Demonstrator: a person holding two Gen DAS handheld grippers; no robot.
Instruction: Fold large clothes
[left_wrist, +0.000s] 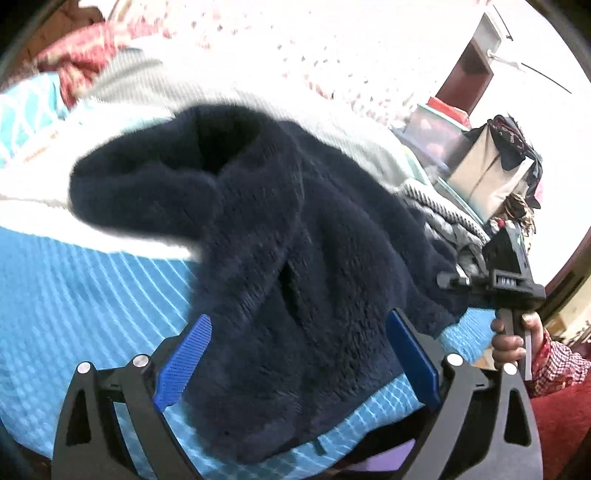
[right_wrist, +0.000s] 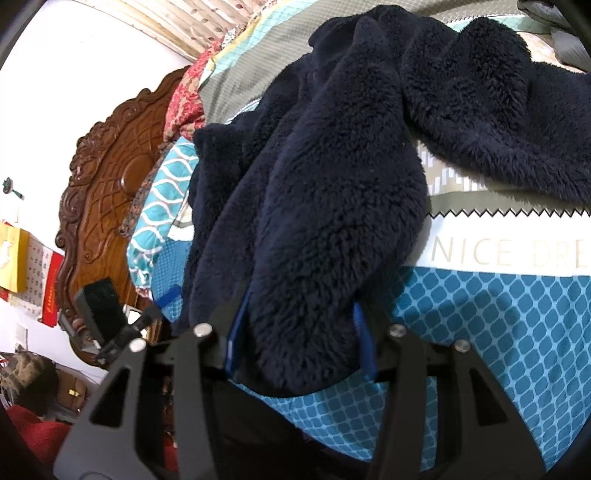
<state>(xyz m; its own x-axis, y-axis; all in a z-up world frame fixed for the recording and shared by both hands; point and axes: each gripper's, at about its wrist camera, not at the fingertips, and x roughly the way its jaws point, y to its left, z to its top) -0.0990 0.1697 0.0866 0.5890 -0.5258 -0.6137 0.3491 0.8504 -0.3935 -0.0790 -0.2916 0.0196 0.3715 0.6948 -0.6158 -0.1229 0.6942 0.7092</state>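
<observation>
A dark navy fleece garment (left_wrist: 295, 221) lies bunched on the bed, one thick fold running toward both cameras. My left gripper (left_wrist: 299, 339) stands wide open. The fold lies between its blue pads (left_wrist: 186, 358), which do not press it. My right gripper (right_wrist: 299, 336) is shut on a thick end of the same fleece (right_wrist: 314, 192), its blue pads sunk into the pile on both sides. In the left wrist view a hand (left_wrist: 511, 341) holds the right gripper's handle at the garment's far right edge.
The bed has a blue patterned cover (right_wrist: 498, 332) with a white and grey band beyond it. A carved wooden headboard (right_wrist: 107, 192) and pillows (right_wrist: 162, 206) stand at the left. Boxes and piled clothes (left_wrist: 484, 177) sit past the bed's right side.
</observation>
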